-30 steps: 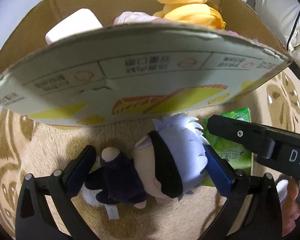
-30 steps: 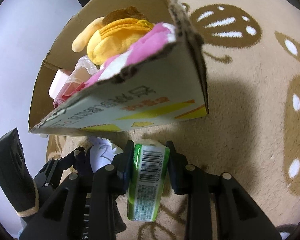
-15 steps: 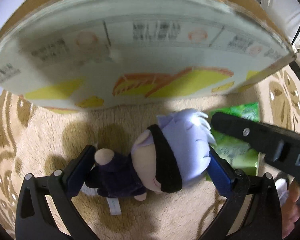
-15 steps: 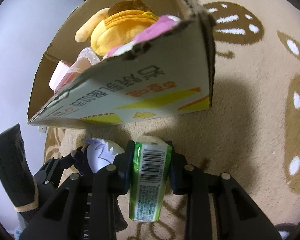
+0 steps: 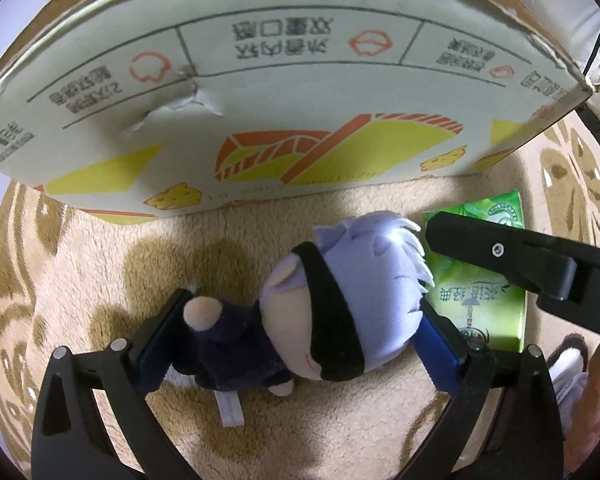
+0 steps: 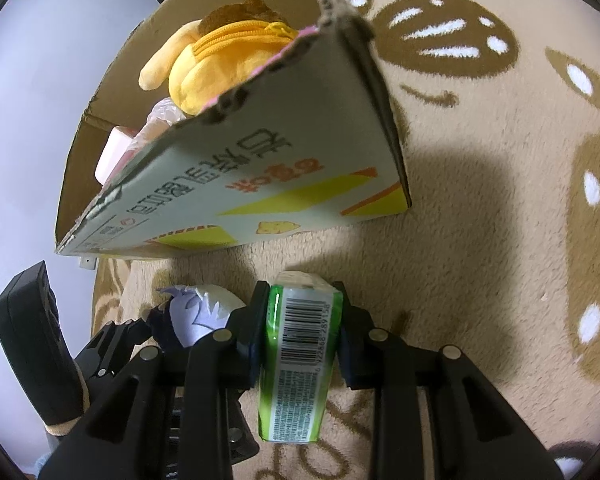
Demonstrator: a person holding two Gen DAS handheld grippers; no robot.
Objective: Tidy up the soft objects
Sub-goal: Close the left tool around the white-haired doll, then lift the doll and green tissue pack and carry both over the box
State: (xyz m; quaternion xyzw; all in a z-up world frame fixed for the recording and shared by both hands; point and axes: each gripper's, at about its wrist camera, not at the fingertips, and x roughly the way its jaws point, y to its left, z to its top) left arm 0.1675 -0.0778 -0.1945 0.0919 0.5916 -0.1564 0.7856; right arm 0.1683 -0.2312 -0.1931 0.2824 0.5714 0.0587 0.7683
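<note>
A plush doll with lavender hair, a black blindfold and a dark body lies on the beige carpet in front of the cardboard box. My left gripper stands open astride it, one blue pad by its arm and the other by its head. My right gripper is shut on a green tissue packet, pads pressed on its two sides. The packet lies just right of the doll, and the doll's hair shows left of the packet.
The box holds a yellow plush and pink and white soft items. Patterned carpet stretches to the right of the box. A hand shows at the lower right edge.
In the left wrist view the box's printed face now fills the top and its inside is out of sight. The doll looks slightly larger between the fingers. The right gripper and packet stay put.
</note>
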